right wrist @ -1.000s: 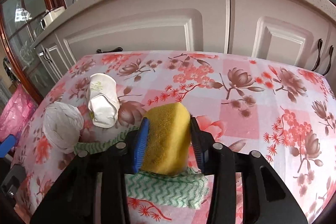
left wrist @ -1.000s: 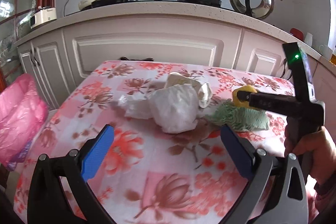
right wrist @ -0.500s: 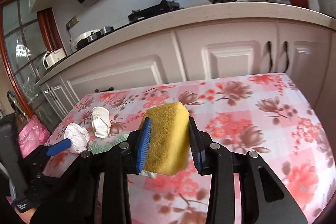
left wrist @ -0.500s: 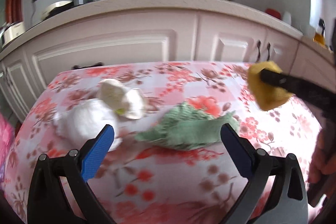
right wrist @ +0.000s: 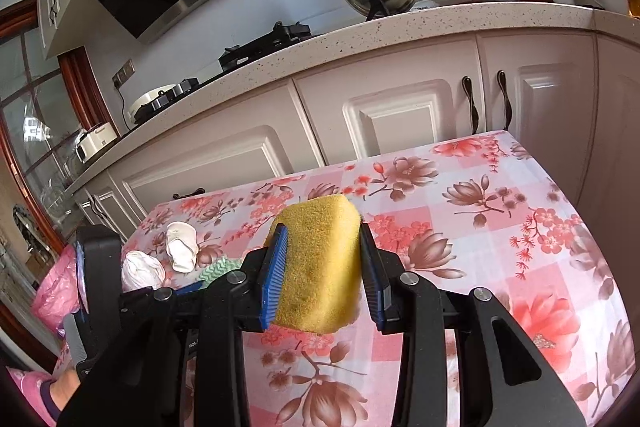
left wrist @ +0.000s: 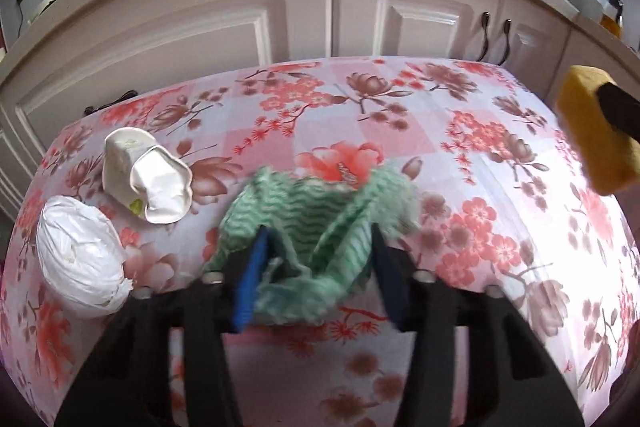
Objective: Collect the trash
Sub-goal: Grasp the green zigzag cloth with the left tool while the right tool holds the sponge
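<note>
A green wavy-patterned cloth (left wrist: 320, 203) lies bunched on the floral table (left wrist: 480, 131). My left gripper (left wrist: 318, 251) is down on it, jaws closing, the cloth gathered between the blue pads. Left of it lie a crushed white paper cup (left wrist: 146, 179) and a crumpled white bag (left wrist: 80, 259). My right gripper (right wrist: 322, 239) is shut on a yellow sponge (right wrist: 316, 291) and holds it above the table; the sponge (left wrist: 592, 131) also shows at the right edge of the left wrist view.
White kitchen cabinets (left wrist: 332, 7) stand just behind the table's far edge, under a speckled countertop (right wrist: 400, 23) with a stove and a pot lid. A pink bag (right wrist: 52, 291) sits off the table's left side.
My left gripper swung right from the white bag, came down over the green cloth and narrowed its jaws around it. My right gripper lifted the sponge up and away to the right.
</note>
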Motion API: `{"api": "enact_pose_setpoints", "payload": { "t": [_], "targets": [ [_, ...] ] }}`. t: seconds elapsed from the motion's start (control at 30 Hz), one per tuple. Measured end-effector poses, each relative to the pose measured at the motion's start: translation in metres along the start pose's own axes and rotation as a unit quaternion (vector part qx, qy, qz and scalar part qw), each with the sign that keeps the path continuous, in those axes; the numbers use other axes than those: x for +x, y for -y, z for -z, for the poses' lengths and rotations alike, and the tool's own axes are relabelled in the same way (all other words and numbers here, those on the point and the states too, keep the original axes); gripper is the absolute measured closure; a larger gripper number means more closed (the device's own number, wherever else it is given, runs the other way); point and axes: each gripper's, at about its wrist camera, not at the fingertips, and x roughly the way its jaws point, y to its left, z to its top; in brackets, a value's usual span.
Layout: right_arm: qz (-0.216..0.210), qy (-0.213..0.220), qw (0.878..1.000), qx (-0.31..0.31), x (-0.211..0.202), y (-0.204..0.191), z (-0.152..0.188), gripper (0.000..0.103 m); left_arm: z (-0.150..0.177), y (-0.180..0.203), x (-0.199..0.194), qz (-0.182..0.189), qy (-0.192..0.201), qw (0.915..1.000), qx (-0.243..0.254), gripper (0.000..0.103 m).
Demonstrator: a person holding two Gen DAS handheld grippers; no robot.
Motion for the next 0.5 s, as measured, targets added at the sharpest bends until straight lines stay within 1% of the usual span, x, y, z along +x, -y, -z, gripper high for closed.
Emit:
{"api": "enact_pose_setpoints", "payload": {
  "t": [0.07, 0.17, 0.37, 0.5],
  "targets": [
    [-0.005, -0.003, 1.0, -0.004, 0.001, -0.005, 0.002, 0.068, 0.001, 0.001, -0.005, 0.009, 0.005, 0.9999, -0.003, 0.082],
    [-0.009, -0.004, 1.0, -0.014, -0.003, -0.016, 0.006, 0.068, 0.002, 0.0, -0.019, 0.016, 0.018, 0.9997, -0.006, 0.088],
    [-0.023, -0.002, 1.0, -0.02, -0.021, -0.039, 0.017, 0.068, 0.014, -0.006, -0.069, 0.014, 0.055, 0.9983, -0.011, 0.089],
    [-0.032, -0.002, 0.999, -0.036, -0.04, -0.063, 0.027, 0.068, 0.029, -0.016, -0.111, 0.004, 0.088, 0.996, -0.019, 0.089]
  ]
}}
